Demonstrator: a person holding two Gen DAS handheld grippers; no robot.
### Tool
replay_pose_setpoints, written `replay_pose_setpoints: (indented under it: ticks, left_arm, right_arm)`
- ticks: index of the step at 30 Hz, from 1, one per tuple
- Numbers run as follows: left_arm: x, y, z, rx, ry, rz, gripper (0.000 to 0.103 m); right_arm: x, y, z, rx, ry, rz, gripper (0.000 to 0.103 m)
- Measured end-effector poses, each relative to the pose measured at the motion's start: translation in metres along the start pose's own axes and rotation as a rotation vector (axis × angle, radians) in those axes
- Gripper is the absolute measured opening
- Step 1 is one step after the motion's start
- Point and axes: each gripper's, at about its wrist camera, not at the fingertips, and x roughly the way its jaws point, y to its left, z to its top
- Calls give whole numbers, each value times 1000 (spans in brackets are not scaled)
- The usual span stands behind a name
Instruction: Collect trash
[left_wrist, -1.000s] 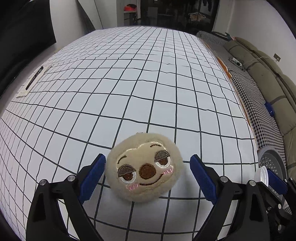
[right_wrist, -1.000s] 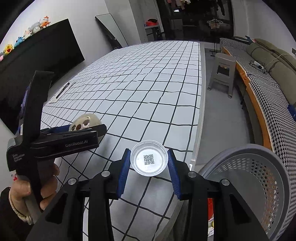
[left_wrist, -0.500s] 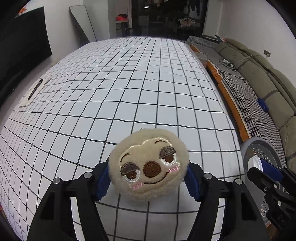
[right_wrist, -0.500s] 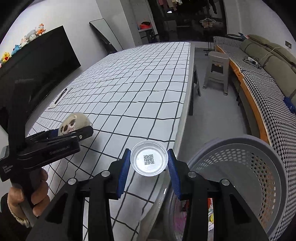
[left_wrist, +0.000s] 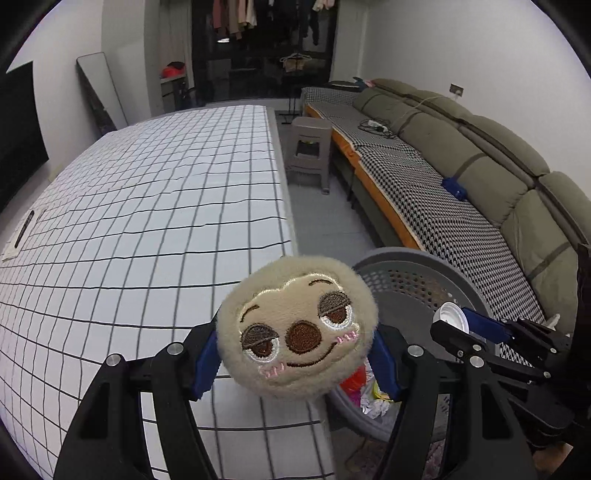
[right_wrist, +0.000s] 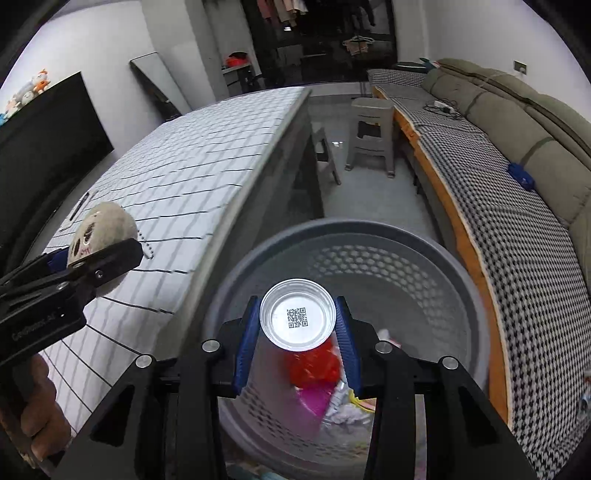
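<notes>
Both tools have swung off the checked counter (left_wrist: 147, 221) toward the grey basket (right_wrist: 461, 280). The left tool (left_wrist: 295, 358), wide open a second ago, is now clamped on the plush sloth head (left_wrist: 297, 328), lifted clear at the counter's edge. The right tool (right_wrist: 297, 332) holds the clear plastic cup (right_wrist: 297, 319) directly over the basket, so a drop looks close.

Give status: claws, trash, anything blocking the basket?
Left claw shut on sloth plush, at table edge. Right claw shut on clear plastic cup, over grey laundry basket. Nothing blocking the basket.
</notes>
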Motion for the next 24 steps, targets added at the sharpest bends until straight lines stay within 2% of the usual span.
replay_pose_setpoints:
  ticks: [5,11,12,14,15,24]
  left_arm:
    - [18,-28,-5,37,41,-22,66]
    - [32,-45,-9,49,63,-23,70]
    - [33,-46,-10,50,65,-20,72]
    - [33,-49,-10,48,65,-15,75]
    - [33,-50,-10,48,63,-11,77]
    - [29,-58,-15,52,62,14,79]
  right_arm:
    - [-1,-31,-12,32,18,-23,39]
    - [1,-53,-18,46,16,-26,39]
    - [1,-54,-18,44,15,-28,41]
    - [0,-58,-19,46,7,-35,57]
    - [-2,-60,-20,49,-3,-39,60]
    - [-12,-68,-26,72,-29,-45,60]
